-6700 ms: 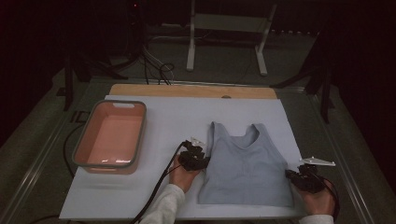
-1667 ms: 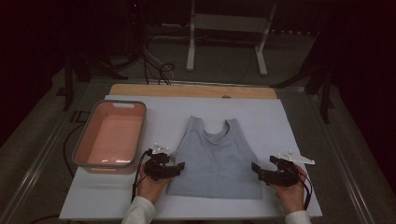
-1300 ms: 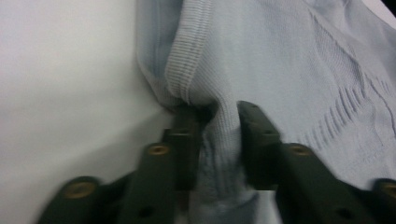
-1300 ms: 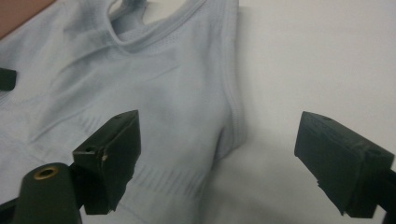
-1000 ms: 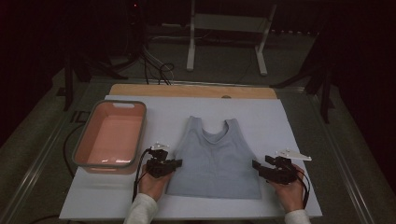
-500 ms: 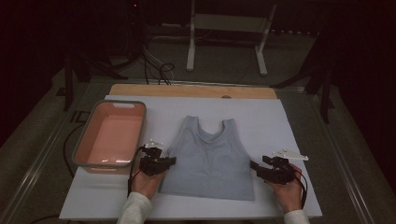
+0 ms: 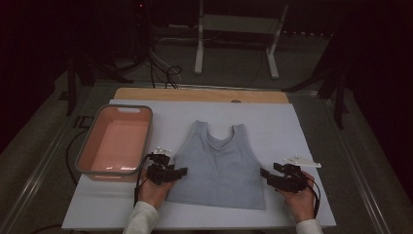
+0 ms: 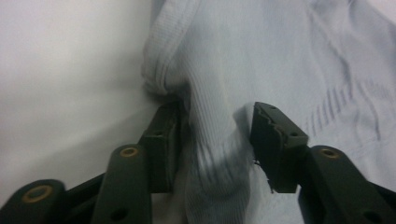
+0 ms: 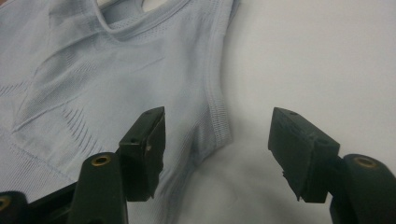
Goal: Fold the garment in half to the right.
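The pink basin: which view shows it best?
The high view: the pink basin sits whole on the white mat, left of the grey tank top. The gripper views look at the top's side edges and the mat, not the basin.

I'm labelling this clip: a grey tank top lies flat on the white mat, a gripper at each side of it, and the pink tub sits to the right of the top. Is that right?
Not quite: the pink tub sits to the left of the tank top, beyond the left gripper, as the high view shows. The rest holds: the top lies flat on the white mat, with the right gripper at its other side.
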Motion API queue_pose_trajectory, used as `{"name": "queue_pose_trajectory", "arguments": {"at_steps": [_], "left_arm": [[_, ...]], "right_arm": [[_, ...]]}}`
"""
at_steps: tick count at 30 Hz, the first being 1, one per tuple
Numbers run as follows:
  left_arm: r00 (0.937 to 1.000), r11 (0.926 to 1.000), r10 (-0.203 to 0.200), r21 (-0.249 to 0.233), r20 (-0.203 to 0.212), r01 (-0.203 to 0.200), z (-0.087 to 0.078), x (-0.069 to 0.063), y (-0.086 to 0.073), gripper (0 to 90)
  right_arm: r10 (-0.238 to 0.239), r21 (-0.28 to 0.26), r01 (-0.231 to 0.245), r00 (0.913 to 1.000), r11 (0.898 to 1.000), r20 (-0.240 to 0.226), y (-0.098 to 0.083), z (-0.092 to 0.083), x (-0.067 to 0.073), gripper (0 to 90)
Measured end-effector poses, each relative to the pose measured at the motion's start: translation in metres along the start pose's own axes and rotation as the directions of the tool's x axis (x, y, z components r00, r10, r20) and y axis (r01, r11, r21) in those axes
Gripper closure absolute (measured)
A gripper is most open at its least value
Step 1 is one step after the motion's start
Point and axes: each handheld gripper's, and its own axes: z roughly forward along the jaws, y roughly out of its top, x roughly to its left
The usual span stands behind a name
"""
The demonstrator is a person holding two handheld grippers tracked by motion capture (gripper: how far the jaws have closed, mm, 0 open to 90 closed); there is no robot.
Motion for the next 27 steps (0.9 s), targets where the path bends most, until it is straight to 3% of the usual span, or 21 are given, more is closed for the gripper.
{"name": "queue_pose_trajectory", "arguments": {"at_steps": [3, 4, 7, 8, 12, 17, 27], "left_arm": [[0.9997, 0.9999, -0.013, -0.001, 0.021, 0.013, -0.001, 0.002, -0.004, 53.6], [0.9992, 0.9999, -0.015, -0.006, 0.036, 0.015, -0.003, 0.003, -0.005, 57.6], [0.9987, 0.9994, -0.011, -0.034, 0.049, 0.012, -0.009, 0.003, -0.006, 81.3], [0.9989, 0.9991, -0.008, -0.041, 0.046, 0.010, -0.011, 0.003, -0.005, 83.4], [0.9987, 0.9986, 0.001, -0.052, 0.051, 0.001, -0.016, 0.000, 0.001, 84.6], [0.9962, 0.9976, 0.014, -0.069, 0.086, -0.008, -0.021, -0.009, 0.008, 83.9], [0.9814, 0.9889, 0.125, -0.098, 0.145, -0.112, -0.025, -0.046, 0.028, 84.0]], "right_arm": [[-0.002, 0.002, 0.002, 1.0000, 1.000, -0.001, 0.000, 0.000, 0.000, 36.9], [-0.002, 0.002, 0.002, 1.0000, 1.000, -0.002, 0.000, 0.000, 0.000, 36.9], [-0.002, 0.005, 0.002, 1.0000, 1.000, -0.001, 0.000, 0.001, 0.001, 36.9], [-0.002, 0.005, 0.002, 1.0000, 1.000, -0.001, 0.000, 0.001, 0.001, 36.9], [-0.001, 0.005, 0.001, 1.0000, 1.000, -0.001, 0.000, 0.000, 0.001, 36.9], [-0.001, 0.004, 0.001, 1.0000, 1.000, -0.003, 0.000, 0.000, 0.001, 36.8], [0.001, 0.002, -0.001, 1.0000, 1.000, -0.004, 0.000, 0.000, 0.001, 36.5]]}}
